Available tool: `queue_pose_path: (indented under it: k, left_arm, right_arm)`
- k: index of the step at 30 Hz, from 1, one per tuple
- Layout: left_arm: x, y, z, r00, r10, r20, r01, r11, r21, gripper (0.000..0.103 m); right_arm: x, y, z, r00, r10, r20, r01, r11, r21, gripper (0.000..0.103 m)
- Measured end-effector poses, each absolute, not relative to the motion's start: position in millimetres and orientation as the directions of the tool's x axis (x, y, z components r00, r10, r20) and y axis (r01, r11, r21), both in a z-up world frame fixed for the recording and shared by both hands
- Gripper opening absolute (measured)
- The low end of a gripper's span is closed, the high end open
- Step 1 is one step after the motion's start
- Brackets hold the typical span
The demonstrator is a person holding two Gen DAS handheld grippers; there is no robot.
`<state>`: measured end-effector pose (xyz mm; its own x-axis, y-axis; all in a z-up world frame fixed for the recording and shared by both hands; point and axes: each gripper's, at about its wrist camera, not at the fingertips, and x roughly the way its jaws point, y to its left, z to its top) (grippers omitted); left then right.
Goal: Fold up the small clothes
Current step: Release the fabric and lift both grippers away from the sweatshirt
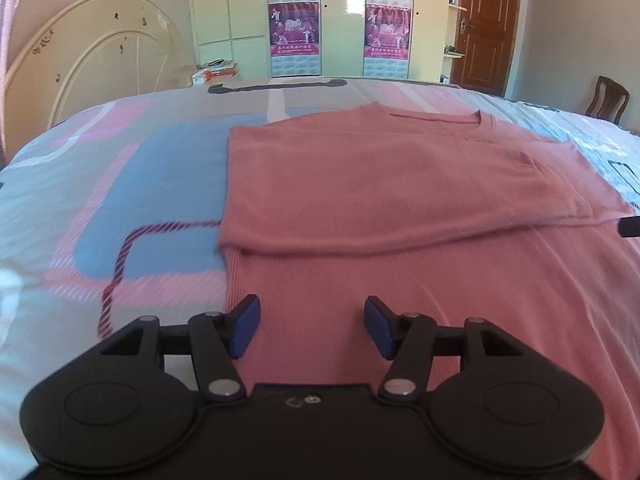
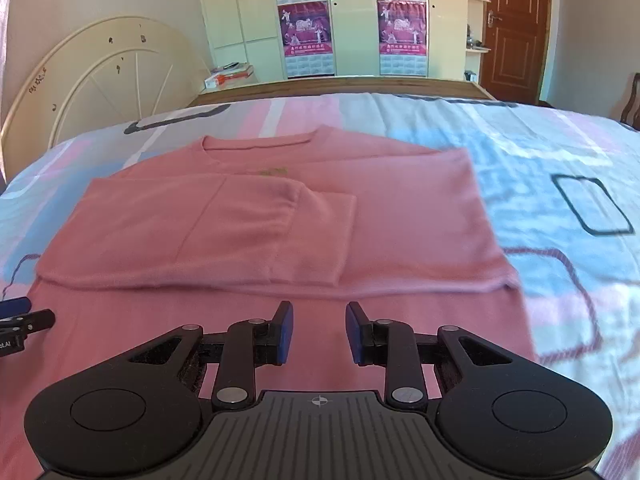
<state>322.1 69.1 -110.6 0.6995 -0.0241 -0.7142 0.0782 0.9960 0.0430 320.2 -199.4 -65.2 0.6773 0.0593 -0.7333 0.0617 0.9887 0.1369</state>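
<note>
Your left claw [image 1: 311, 327] has its blue pads [image 1: 245, 332] wide apart with nothing between them — it hovers over the lower part of the pink sweater [image 1: 400, 200], close to its left edge. Your right claw [image 2: 319, 332] is also parted, a narrower gap, holding nothing, and it sits above the sweater's [image 2: 280, 220] lower middle. In the right view the left claw's tip [image 2: 20, 316] pokes in at the left edge, beside the sweater's side; in the left view a dark bit of the right claw [image 1: 630, 227] shows at the far right.

The sweater lies flat on the bed [image 1: 120, 200], neck [image 2: 260, 142] away from you, both sleeves folded across the chest so one cuff [image 2: 292, 208] overlaps the other sleeve. Its bottom section lies unfolded under both claws. The bedspread [image 2: 560, 160] beneath has pink, blue and grey blocks.

Beyond the bed stand a cream headboard [image 2: 112, 80], a wardrobe [image 2: 352, 20] carrying purple posters [image 2: 306, 28], and a brown door [image 2: 512, 28] — a chair [image 1: 606, 98] sits near it.
</note>
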Motion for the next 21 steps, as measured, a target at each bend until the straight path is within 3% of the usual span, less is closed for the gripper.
queue_pose_path:
  k: [6,10,14,21]
  left_arm:
    - [277.1,67.2,-106.8,0.693,0.023,-0.721,0.043,0.996,0.074,0.058]
    - [240.1,60.4,-102.5,0.694,0.043,-0.719,0.026,0.996,0.084,0.059]
    - [203.4,52.7,-95.5,0.707,0.058,-0.705,0.016,0.995,0.098,0.068]
    - [144.5,58.6,-89.8,0.702,0.091,-0.707,-0.025,0.994,0.103,0.068]
  right_arm:
    - [263.1,-240.2,-57.8,0.681,0.04,-0.731,0.103,0.983,0.15,0.031]
    - [220.0,-261.1,-51.5,0.696,0.023,-0.718,0.126,0.98,0.153,0.047]
    - [178.4,-269.5,-43.9,0.711,0.031,-0.702,0.111,0.981,0.156,0.047]
    - [120.1,-282.3,-47.4,0.702,0.046,-0.711,0.112,0.978,0.174,0.047]
